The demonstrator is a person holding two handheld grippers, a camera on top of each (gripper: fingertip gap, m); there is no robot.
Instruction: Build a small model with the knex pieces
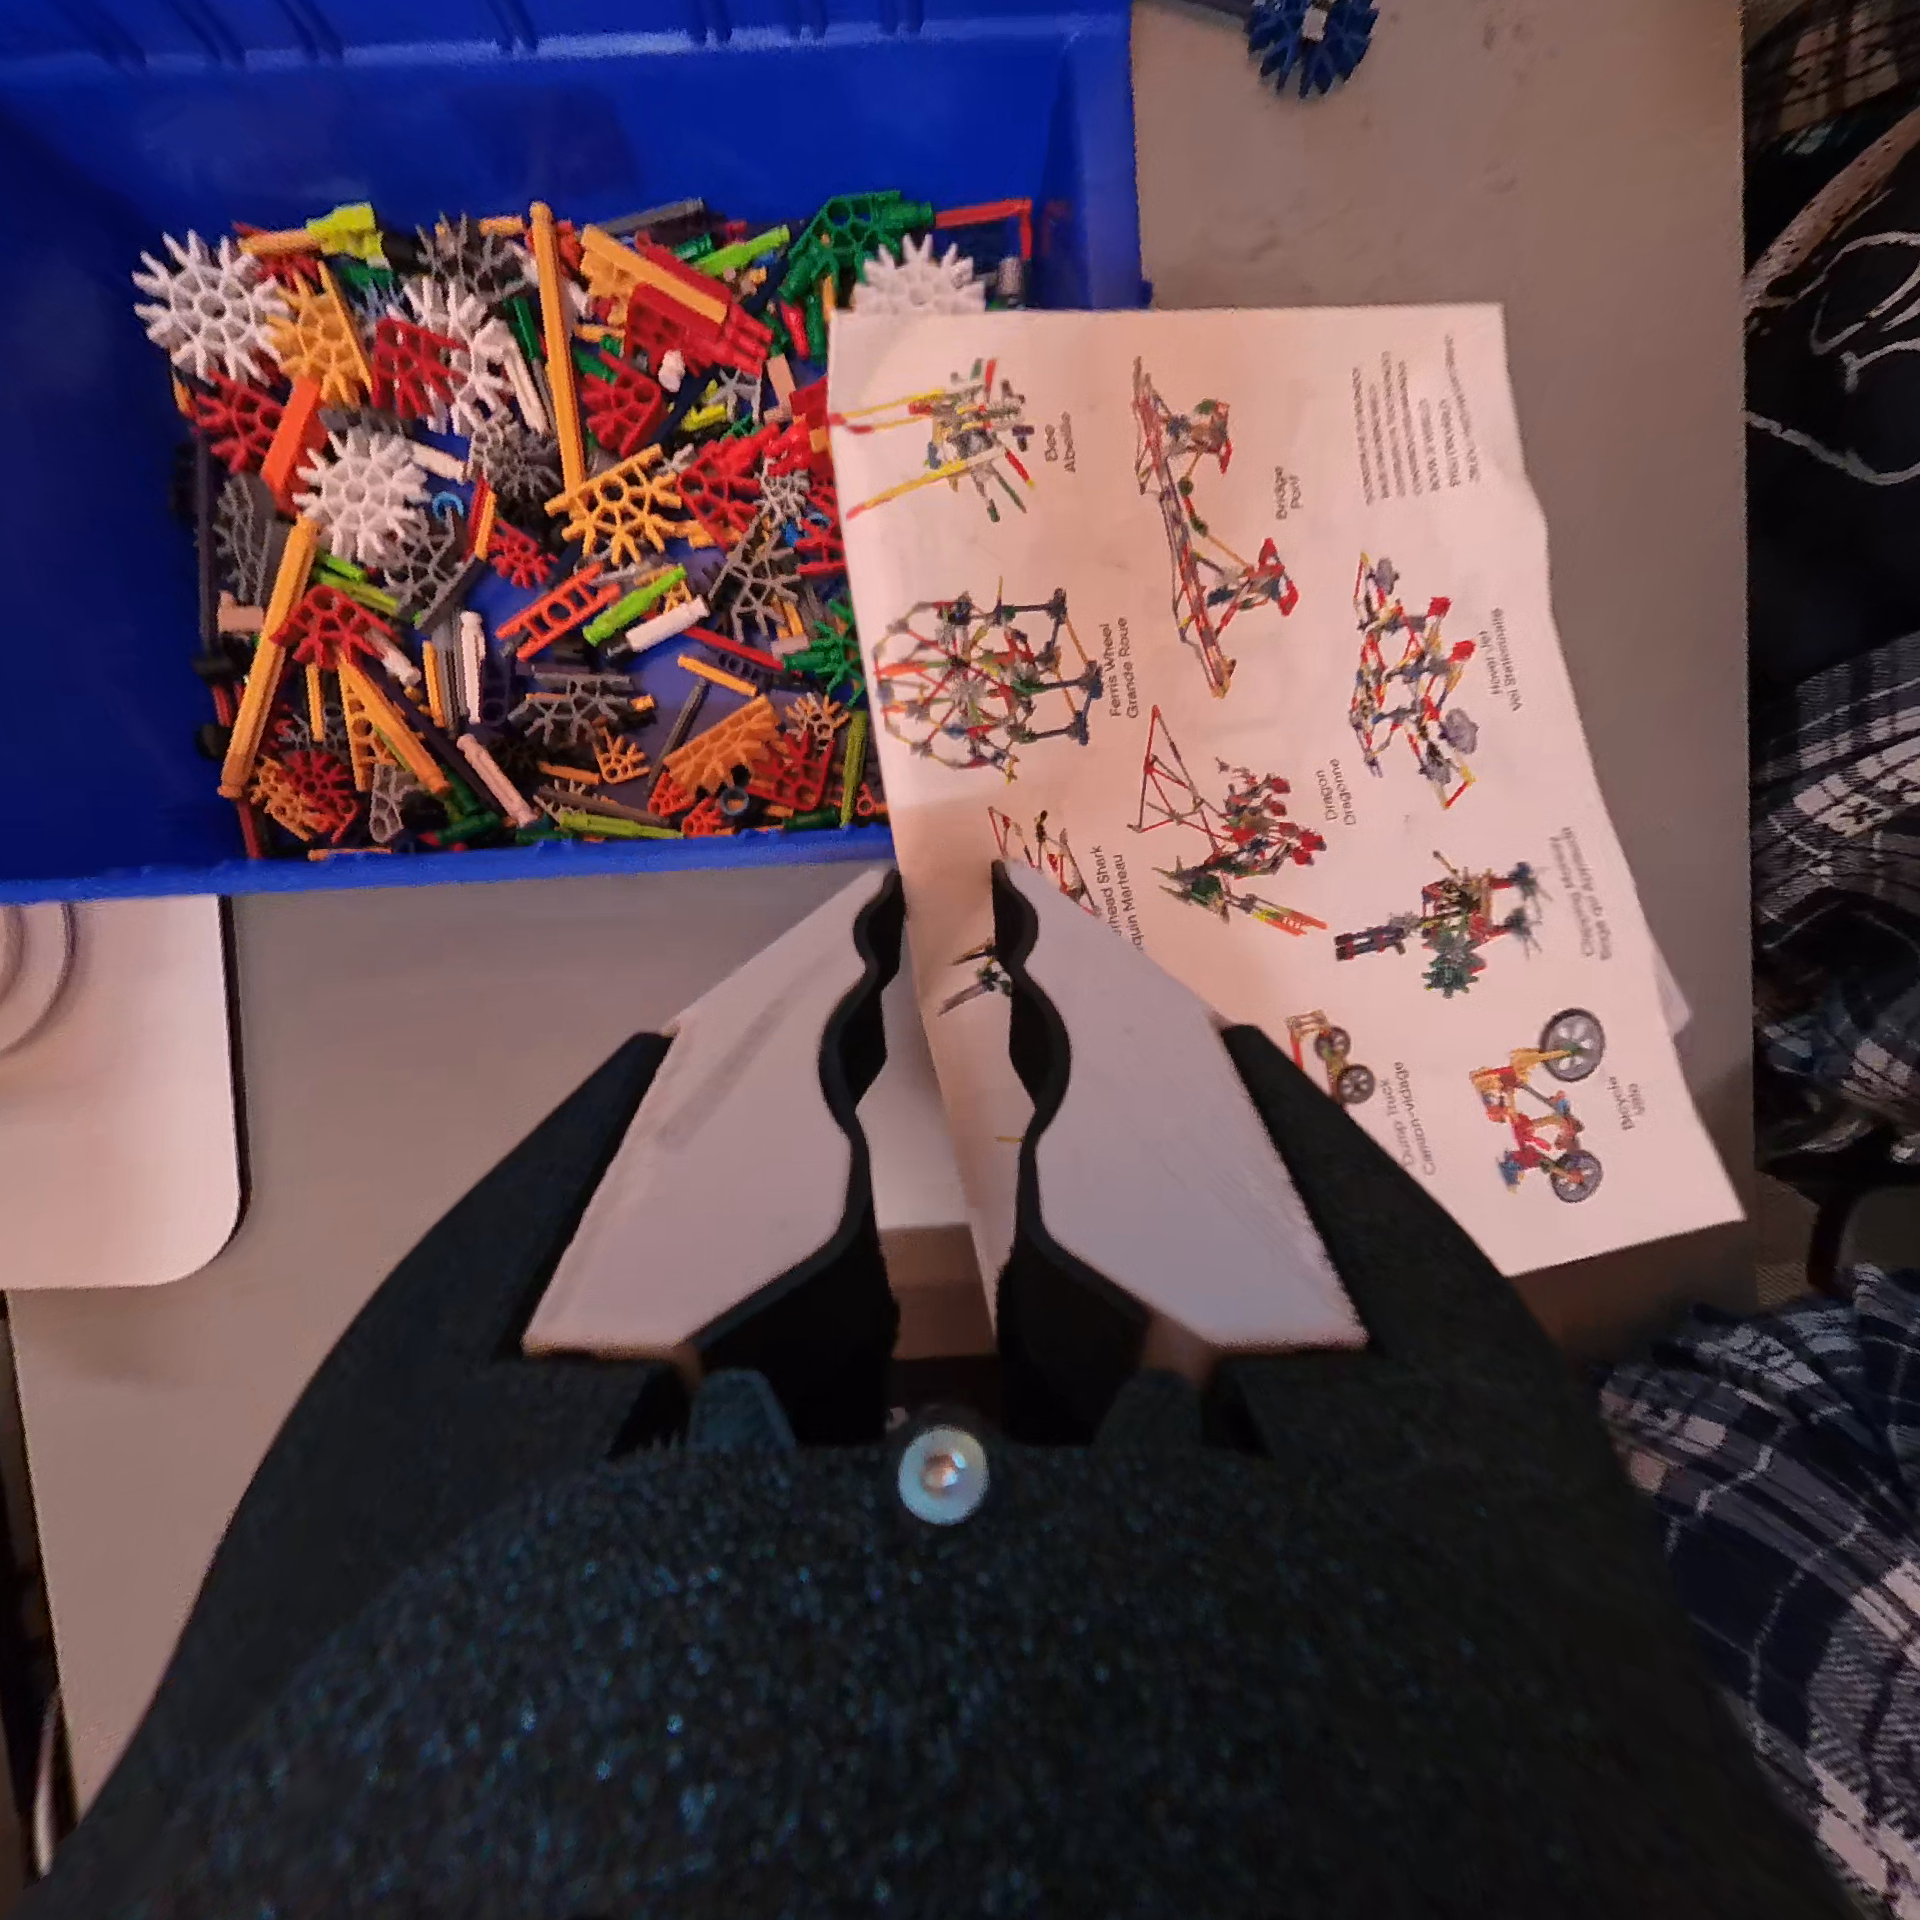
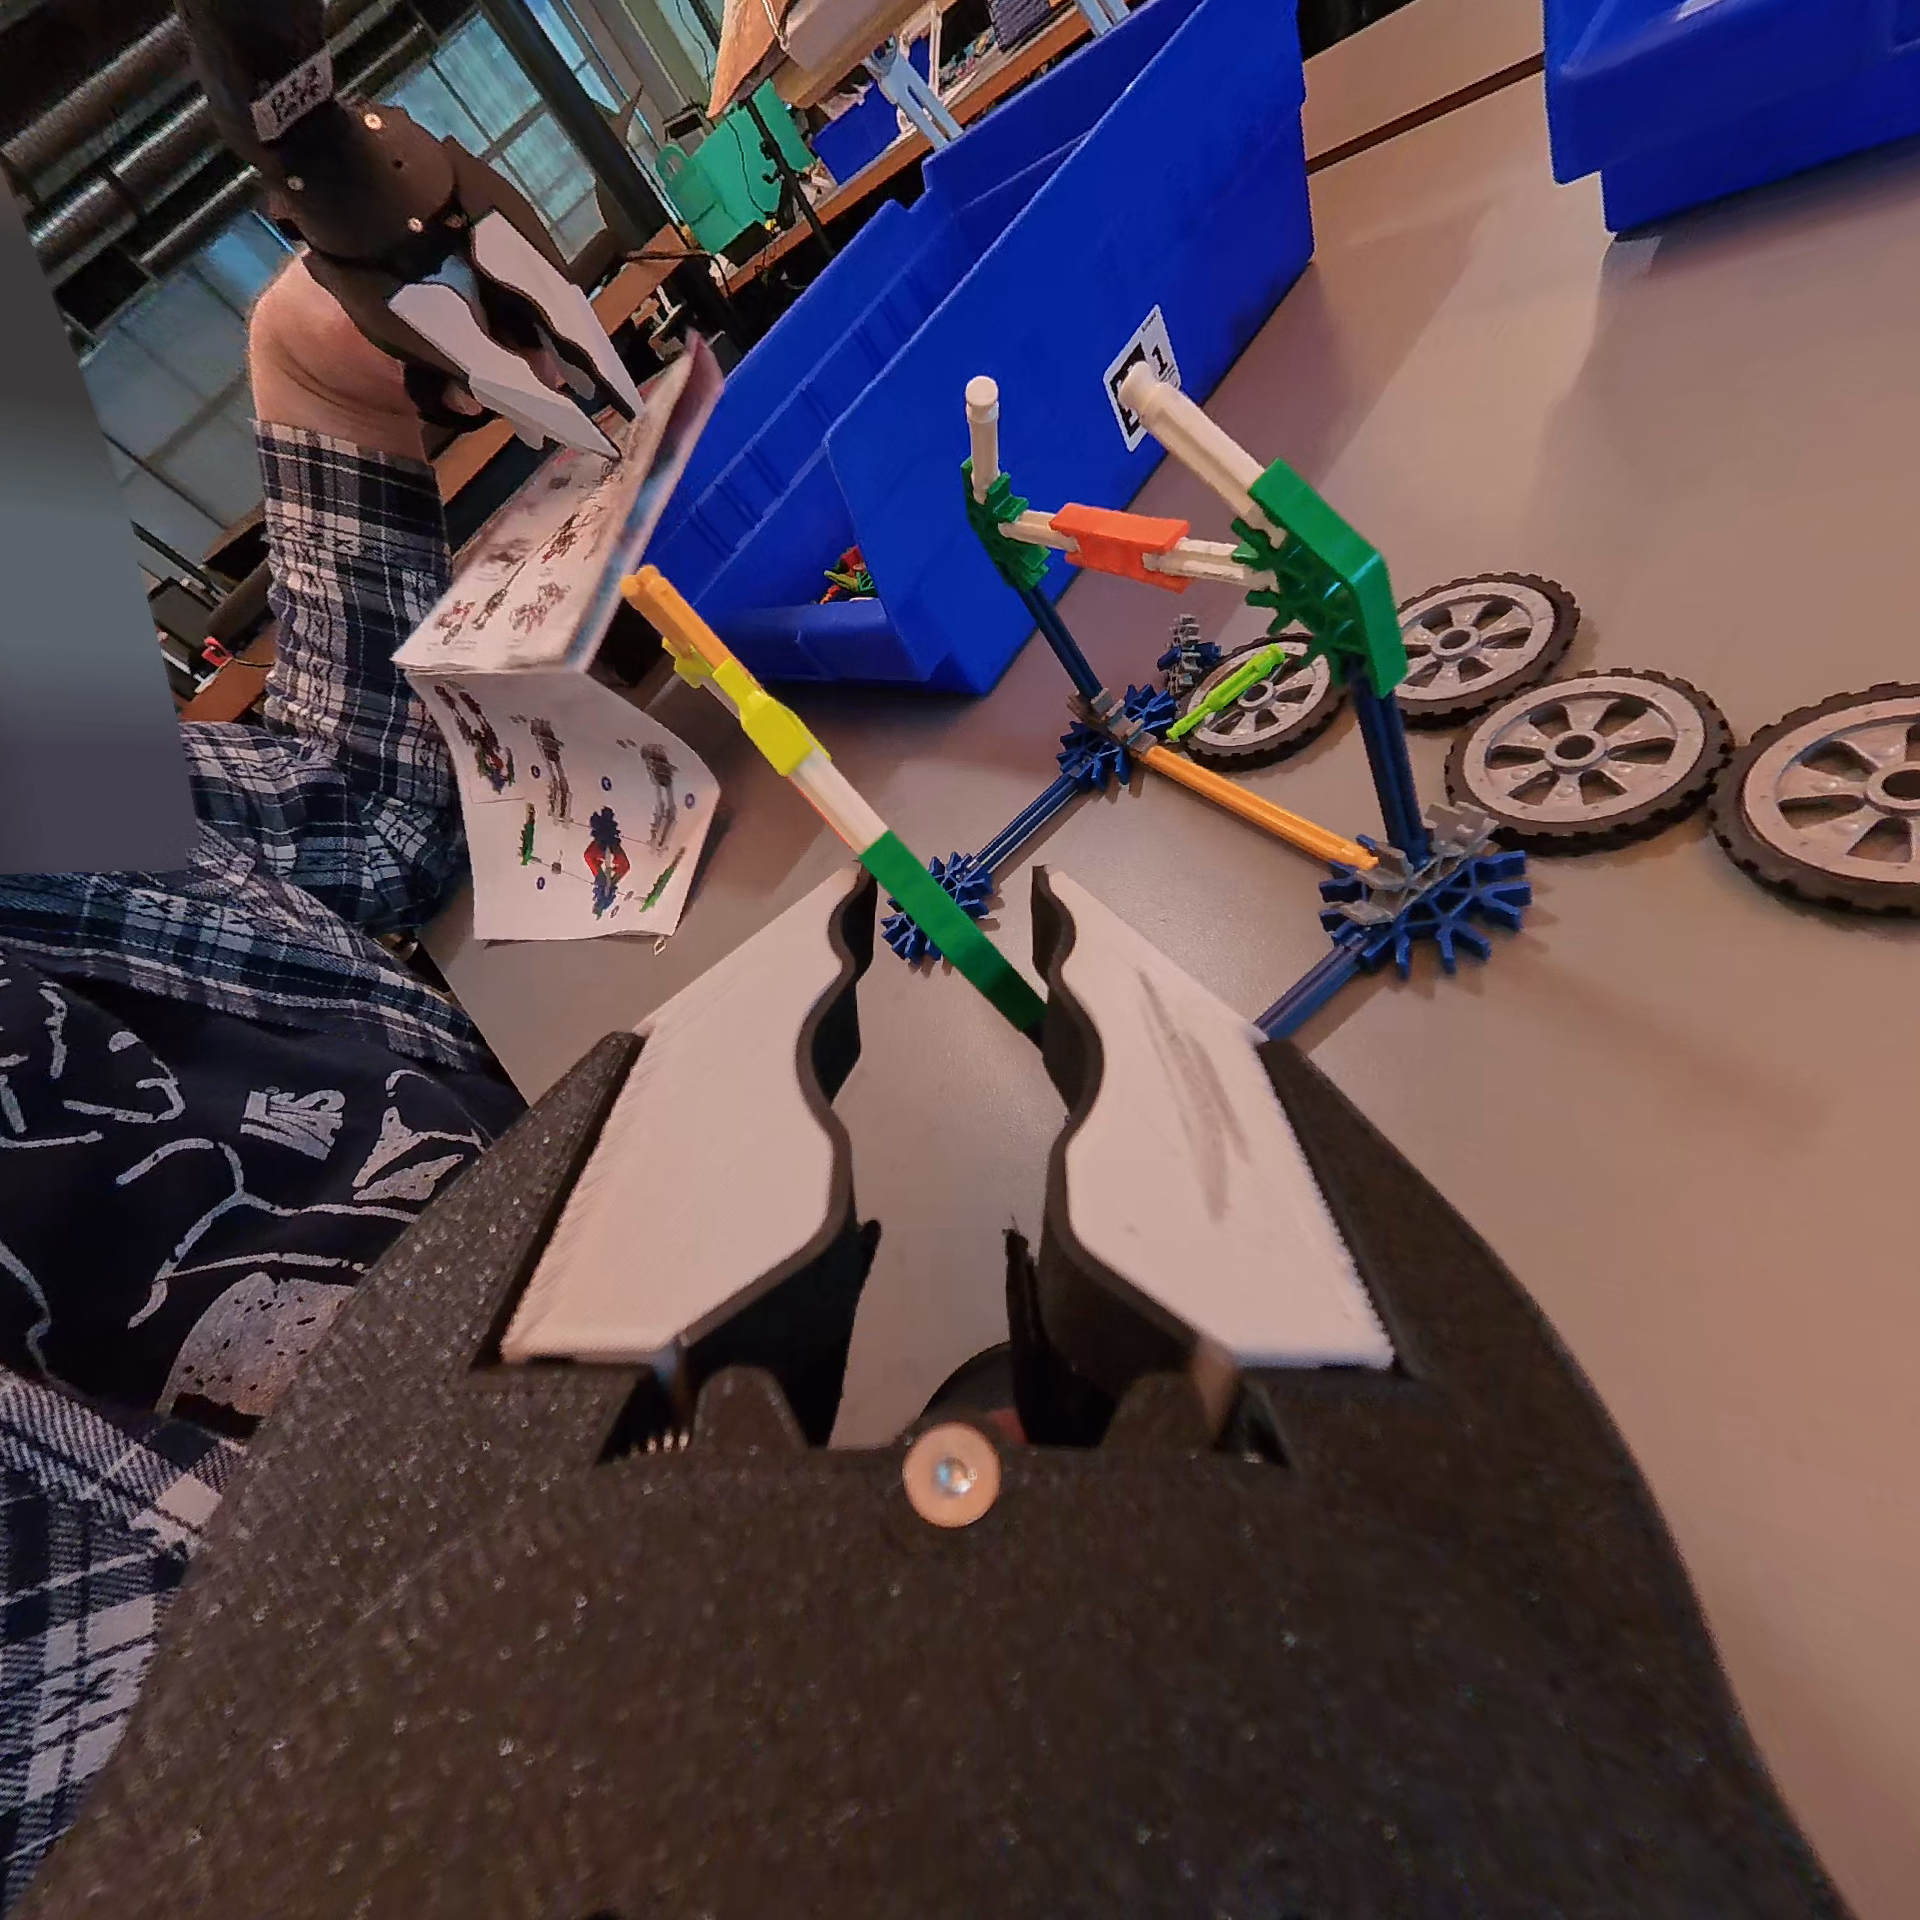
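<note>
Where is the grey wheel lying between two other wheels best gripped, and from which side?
Probably from above, by the tyre: the wheel lies flat on the table, neighbours close on either side, so set the jaws on its near and far edges.

grey table point(image 2: 1558, 1195), windows point(image 2: 457, 94) — cluttered workbenches point(image 2: 914, 135)

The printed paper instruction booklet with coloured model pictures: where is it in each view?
Left wrist view: the booklet fills centre-right, its near edge between the left gripper fingers.
Right wrist view: the booklet is at upper left, lifted.
Shared landmark: the blue plastic bin beside it.
</note>
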